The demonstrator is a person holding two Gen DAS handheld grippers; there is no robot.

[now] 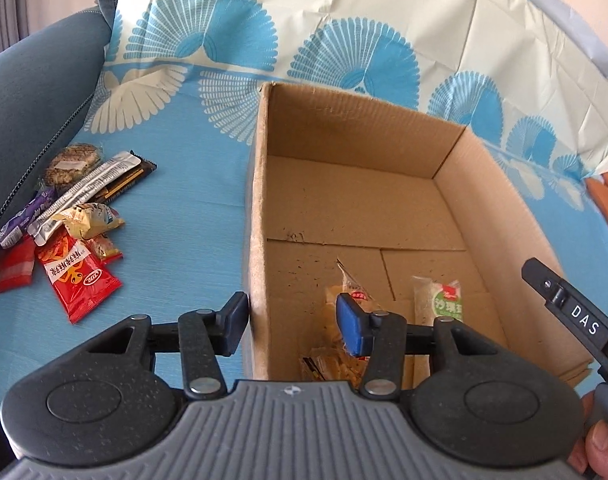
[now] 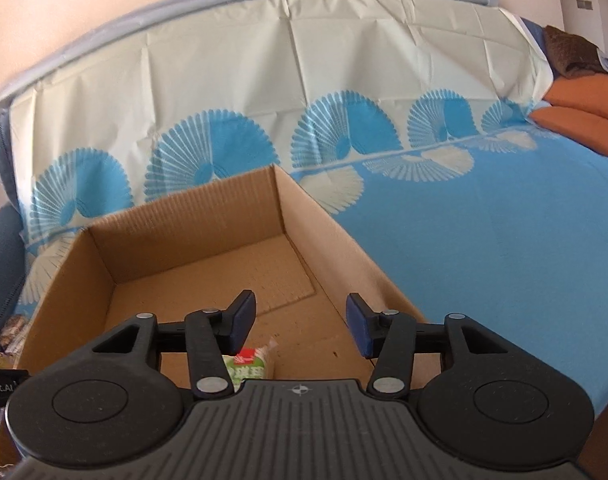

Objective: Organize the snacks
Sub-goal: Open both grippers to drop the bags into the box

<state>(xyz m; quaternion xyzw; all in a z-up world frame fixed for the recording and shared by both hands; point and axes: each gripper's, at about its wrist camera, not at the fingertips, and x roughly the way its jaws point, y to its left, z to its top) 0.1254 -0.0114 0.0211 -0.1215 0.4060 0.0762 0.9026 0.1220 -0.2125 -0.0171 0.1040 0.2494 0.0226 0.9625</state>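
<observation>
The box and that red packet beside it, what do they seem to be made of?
The box looks like plain brown corrugated cardboard, matte: fluted ridges show on its inner walls and its cut rim is rough. The red packet seems to be glossy plastic or foil film: it shines, wrinkles and has crimped ends.

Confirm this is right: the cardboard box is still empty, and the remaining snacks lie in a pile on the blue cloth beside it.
Not empty: the left wrist view shows wrapped snacks already lying in the cardboard box. The pile of snacks does lie on the blue cloth beside it.
</observation>
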